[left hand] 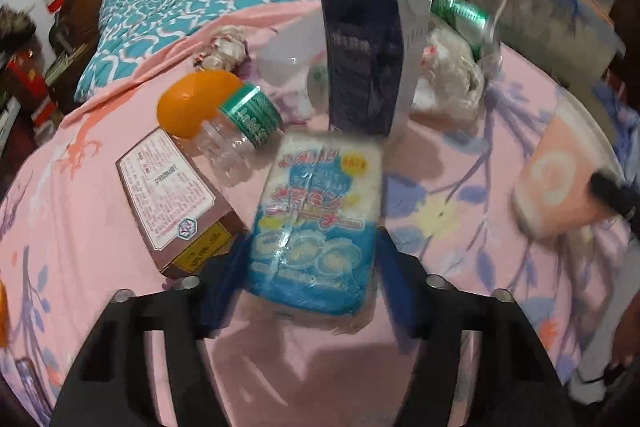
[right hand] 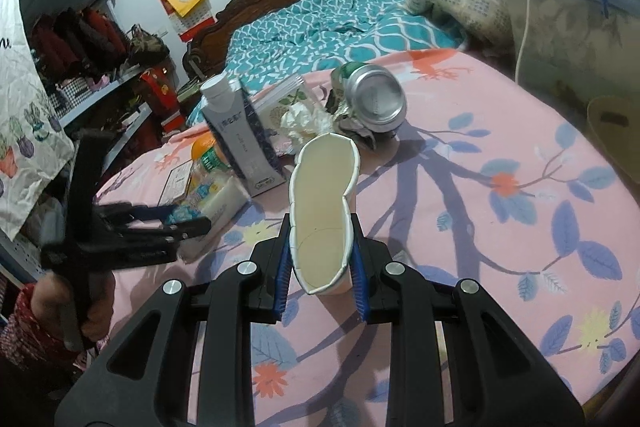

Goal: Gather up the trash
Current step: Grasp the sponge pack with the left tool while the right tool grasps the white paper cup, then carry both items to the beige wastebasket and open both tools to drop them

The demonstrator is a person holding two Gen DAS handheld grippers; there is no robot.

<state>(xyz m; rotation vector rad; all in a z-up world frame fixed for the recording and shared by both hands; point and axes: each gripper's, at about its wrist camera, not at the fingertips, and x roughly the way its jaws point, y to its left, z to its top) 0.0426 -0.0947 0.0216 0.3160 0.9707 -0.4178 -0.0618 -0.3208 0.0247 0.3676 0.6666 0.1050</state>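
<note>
Trouble could start at the far left of the pile, where the brown box (left hand: pixel 176 203) lies touching the left gripper (left hand: pixel 310 247) on its outer side. A closing finger may snag its corner and drag it along. Just behind it the clear bottle (left hand: pixel 236 131) lies on its side against the orange (left hand: pixel 192 103), and either would roll on the pink sheet (left hand: pixel 80 227) if nudged.

In the middle, the blue-and-white packet (left hand: pixel 316 223) sits between the left gripper's jaws, which stand apart. The pads do not look pressed on it, though blur hides the contact. Its glossy film looks slippery, so a shallow pinch could let it squirt out. The tall dark carton (left hand: pixel 364 55) stands close behind the packet, and a forward push would likely topple it onto the green can (left hand: pixel 464 19).

To the right, the right gripper (right hand: pixel 320 263) is clamped on 1 paper cup (right hand: pixel 324 195), already squashed out of round. More squeeze may fold it and loosen the hold. The left gripper works close beside it, so the 2 tools could knock together.
</note>
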